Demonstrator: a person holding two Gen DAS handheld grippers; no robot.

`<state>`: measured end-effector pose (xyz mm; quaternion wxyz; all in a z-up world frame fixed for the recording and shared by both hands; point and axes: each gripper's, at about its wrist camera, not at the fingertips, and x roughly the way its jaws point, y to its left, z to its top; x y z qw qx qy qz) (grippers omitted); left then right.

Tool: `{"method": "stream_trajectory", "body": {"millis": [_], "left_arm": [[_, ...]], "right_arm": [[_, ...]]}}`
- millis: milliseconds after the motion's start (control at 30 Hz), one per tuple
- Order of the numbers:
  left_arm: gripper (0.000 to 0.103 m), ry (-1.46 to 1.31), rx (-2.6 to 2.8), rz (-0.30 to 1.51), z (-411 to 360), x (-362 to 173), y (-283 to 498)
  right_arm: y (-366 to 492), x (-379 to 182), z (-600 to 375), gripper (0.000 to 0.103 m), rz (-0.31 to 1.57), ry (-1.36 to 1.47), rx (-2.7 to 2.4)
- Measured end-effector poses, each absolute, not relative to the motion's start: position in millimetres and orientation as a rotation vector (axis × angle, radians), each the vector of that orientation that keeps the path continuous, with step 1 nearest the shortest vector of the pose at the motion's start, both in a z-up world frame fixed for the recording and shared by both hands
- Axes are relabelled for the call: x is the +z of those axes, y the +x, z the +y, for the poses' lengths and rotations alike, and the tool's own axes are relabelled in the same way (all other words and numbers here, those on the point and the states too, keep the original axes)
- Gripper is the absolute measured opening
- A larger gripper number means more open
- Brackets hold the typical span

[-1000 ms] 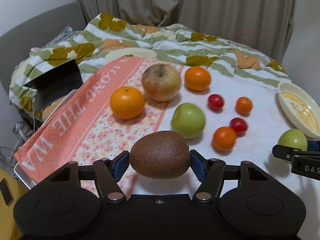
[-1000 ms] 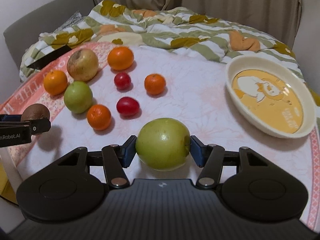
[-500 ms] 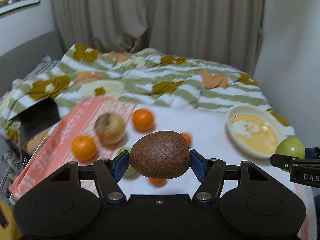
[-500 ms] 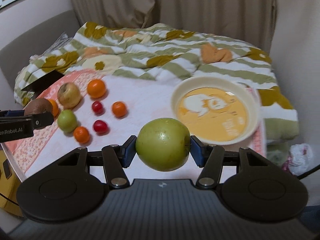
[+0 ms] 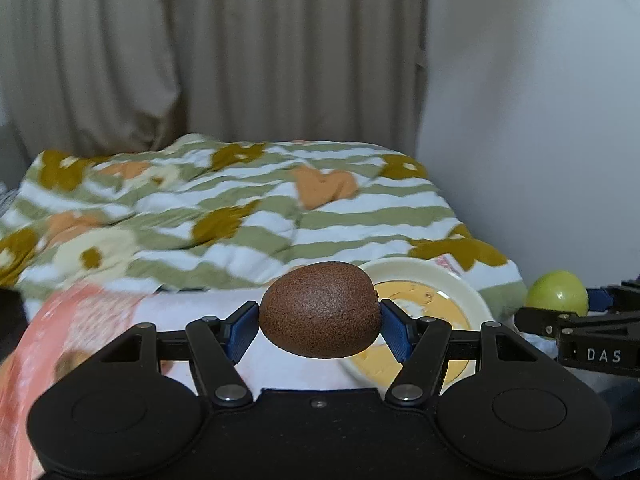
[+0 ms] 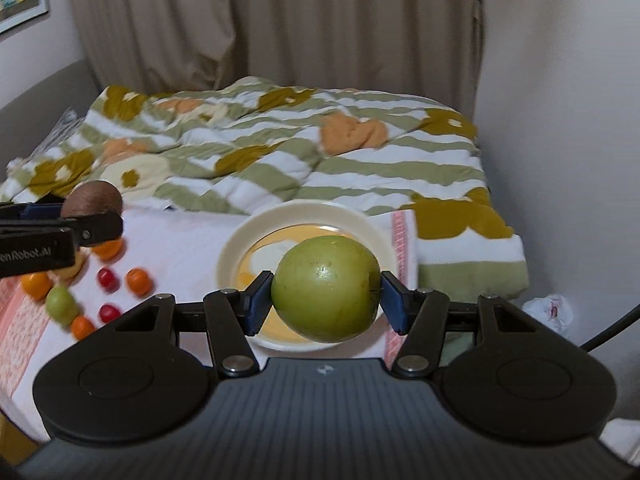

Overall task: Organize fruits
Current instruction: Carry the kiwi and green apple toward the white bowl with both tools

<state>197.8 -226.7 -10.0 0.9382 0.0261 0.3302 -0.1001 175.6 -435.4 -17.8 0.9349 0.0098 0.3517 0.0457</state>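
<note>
Brown and fuzzy, the egg-shaped kiwi (image 5: 320, 310) sat squeezed between the blue pads of the left tongs (image 5: 320, 322), up in the air. It hid part of the cream bowl (image 5: 474, 300) behind it, so only the bowl's right rim and some of its yellow inside showed. Beyond the left side of these tongs the pink cloth (image 5: 60, 328) looked smeared, and a round blur on it could not be made out.

The right tongs (image 6: 326, 300) gripped a smooth, shiny green apple (image 6: 326, 288) between their pads. The apple hung in front of the same round bowl (image 6: 248, 236) and covered much of its middle. To the left of these tongs, small fruits lay on the white cloth (image 6: 180, 240): a little orange (image 6: 139, 280), two red tomatoes (image 6: 107, 279), a small green apple (image 6: 62, 304) and another orange one at the edge (image 6: 82, 327). They were fuzzy to see. The left tongs, cut off by the picture's edge, covered more fruit there.

A soft striped blanket (image 6: 280, 148) with flower shapes lay past both tongs, with beige curtains (image 6: 260, 20) behind it.
</note>
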Motion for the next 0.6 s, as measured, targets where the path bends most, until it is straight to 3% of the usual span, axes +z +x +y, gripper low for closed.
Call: {"method": "stream_trajectory", "body": {"millis": [600], "left_arm": [[0.069,0.304,-0.434,0.772,-307.3,-87.6,311.2]], "right_arm": [[260.7,-49.5,-468.2,0.072,0.782,0.106,-0.039]]}}
